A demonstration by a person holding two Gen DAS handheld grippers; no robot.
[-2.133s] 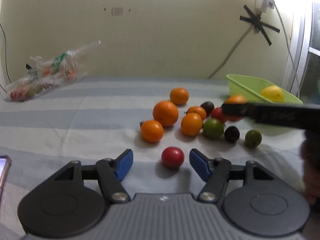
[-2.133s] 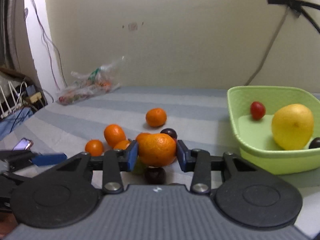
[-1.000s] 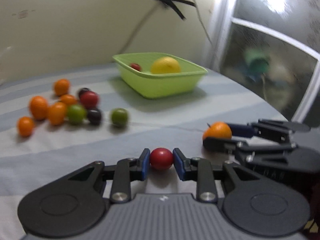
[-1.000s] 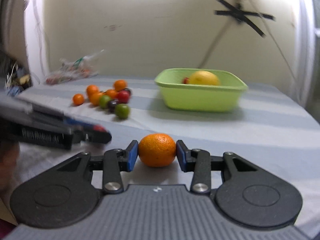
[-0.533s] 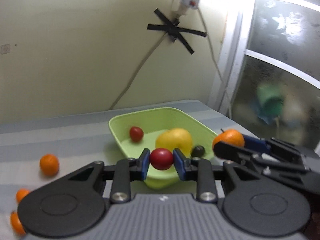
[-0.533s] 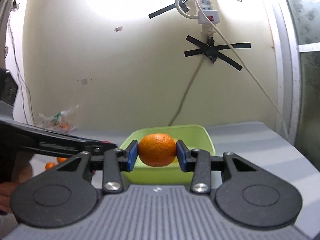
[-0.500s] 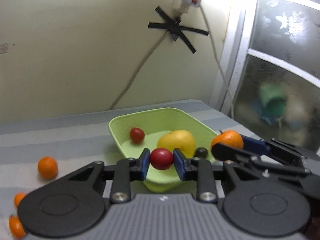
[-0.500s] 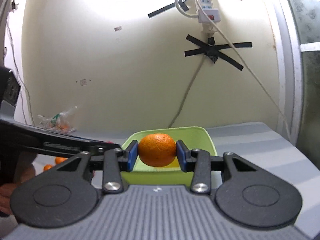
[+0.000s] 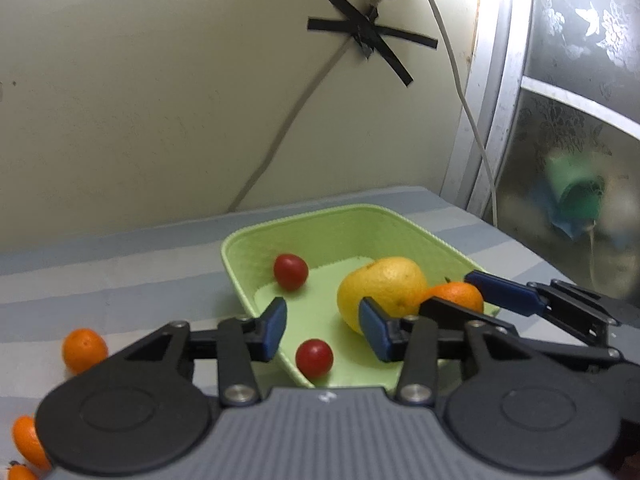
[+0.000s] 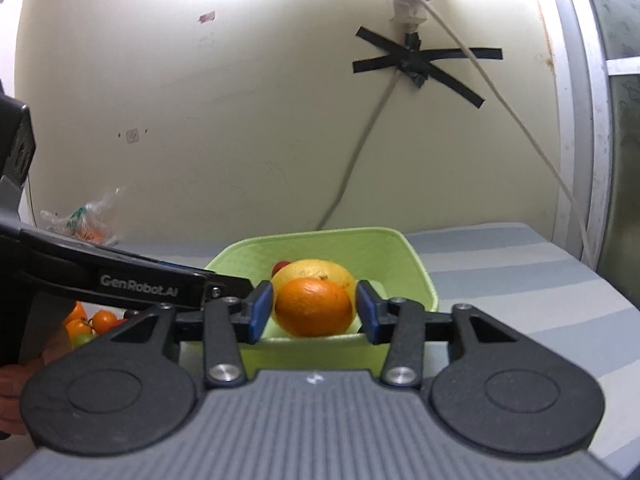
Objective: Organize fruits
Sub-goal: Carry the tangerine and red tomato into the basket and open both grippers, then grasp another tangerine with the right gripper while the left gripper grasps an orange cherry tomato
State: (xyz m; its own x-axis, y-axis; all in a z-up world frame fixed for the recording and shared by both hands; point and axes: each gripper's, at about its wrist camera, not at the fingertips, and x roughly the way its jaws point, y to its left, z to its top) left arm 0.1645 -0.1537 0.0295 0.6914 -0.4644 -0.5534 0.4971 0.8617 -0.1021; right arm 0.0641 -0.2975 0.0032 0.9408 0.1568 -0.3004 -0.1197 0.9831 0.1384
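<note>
In the right wrist view, nearest the lens, the right gripper (image 10: pixel 314 312) has its blue pads pressed on both sides of an orange (image 10: pixel 314 306), which sits dead centre at twelve o'clock between them, so these tongs are narrow and loaded. Directly beyond the orange, still at twelve o'clock, lies the green basket (image 10: pixel 416 264), its near wall just under the fruit and a yellow citrus (image 10: pixel 312 268) showing above and behind it; the release, as I judge it, depends on the orange being over the basket floor and not over the near rim, and from this low angle that cannot be told for sure. The left wrist view helps: there the orange (image 9: pixel 456 296) and its tongs come in from three o'clock, over the basket's right rim beside the yellow citrus (image 9: pixel 380 288). The left gripper (image 9: pixel 322 326) is spread wide and holds nothing; a small red fruit (image 9: pixel 314 358) lies on the basket floor at six o'clock of the gap between its pads, near the close wall, and another red one (image 9: pixel 291 272) sits farther back at eleven o'clock. Loose oranges (image 9: pixel 84 350) rest on the striped cloth (image 9: pixel 120 264) at nine o'clock, well apart from the basket.
</note>
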